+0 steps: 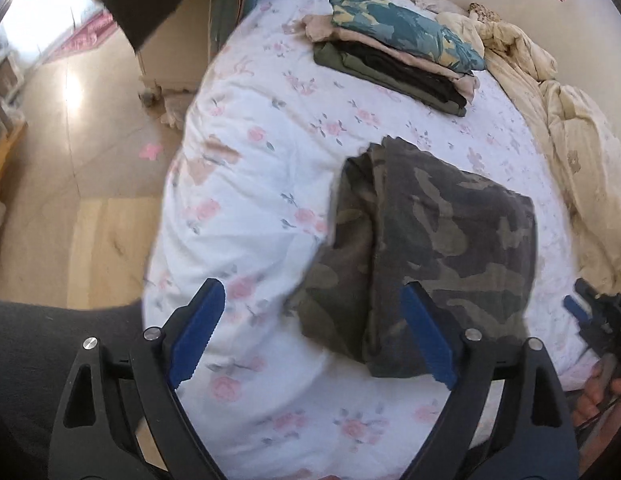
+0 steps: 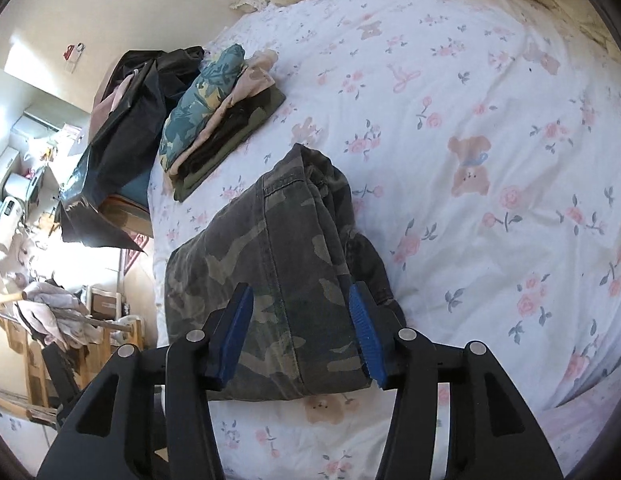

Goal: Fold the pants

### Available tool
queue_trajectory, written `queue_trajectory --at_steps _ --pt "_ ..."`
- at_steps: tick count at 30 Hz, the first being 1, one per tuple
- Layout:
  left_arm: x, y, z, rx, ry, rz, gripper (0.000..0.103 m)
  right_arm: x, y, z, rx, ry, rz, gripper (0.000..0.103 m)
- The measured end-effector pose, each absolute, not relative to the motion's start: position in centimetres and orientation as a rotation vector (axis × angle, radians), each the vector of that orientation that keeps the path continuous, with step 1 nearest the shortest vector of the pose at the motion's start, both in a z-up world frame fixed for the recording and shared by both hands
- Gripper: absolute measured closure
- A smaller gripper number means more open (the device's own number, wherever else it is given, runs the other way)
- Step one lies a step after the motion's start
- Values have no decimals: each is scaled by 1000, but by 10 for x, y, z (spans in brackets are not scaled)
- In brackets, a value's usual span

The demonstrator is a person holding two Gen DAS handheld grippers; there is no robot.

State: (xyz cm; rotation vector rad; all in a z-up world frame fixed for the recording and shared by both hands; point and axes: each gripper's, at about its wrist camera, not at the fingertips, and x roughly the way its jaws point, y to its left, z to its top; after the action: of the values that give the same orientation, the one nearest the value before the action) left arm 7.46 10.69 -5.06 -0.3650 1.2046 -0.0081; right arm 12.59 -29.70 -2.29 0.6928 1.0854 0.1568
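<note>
Folded camouflage cotton pants lie on your floral-sheeted bed | left gripper and right gripper open, empty | fabric looks soft, thick, floppy; pinch stacked edges.

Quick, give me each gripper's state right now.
Left gripper: jaws open wide, holding nothing, above the camouflage pants.
Right gripper: jaws open, holding nothing, the folded pants lying below them.
</note>
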Motion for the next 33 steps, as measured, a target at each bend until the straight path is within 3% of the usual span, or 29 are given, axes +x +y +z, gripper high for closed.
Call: queue_trajectory --at_steps 2,4,5,14,16,21,24,29,33 --pt "78 101 -53 -427 1237 -71 15 126 -298 -22 737 1064 192 36" --pt "85 90 -51 -408 1232 -119 15 127 -299 -20 778 1034 232 15" --pt "91 86 -53 -373 1222 -137 15 127 -300 -18 783 1017 241 13" --pt "147 93 -108 -540 1378 -119 13 173 -298 -4 714 1005 466 7" --pt "156 83 -119 -492 1374 -108 13 186 -291 -2 608 996 477 1" --pt "163 65 -149 -578 1441 -233 12 226 -270 -64 422 1270 430 0" --pt "167 60 -152 -528 1447 -258 9 237 -261 -88 330 1314 411 0" --pt "168 59 -157 -542 1454 -295 8 250 -274 -138 560 1466 478 0" --pt "172 51 -158 -511 1452 -375 9 247 -274 -148 572 1455 512 0"
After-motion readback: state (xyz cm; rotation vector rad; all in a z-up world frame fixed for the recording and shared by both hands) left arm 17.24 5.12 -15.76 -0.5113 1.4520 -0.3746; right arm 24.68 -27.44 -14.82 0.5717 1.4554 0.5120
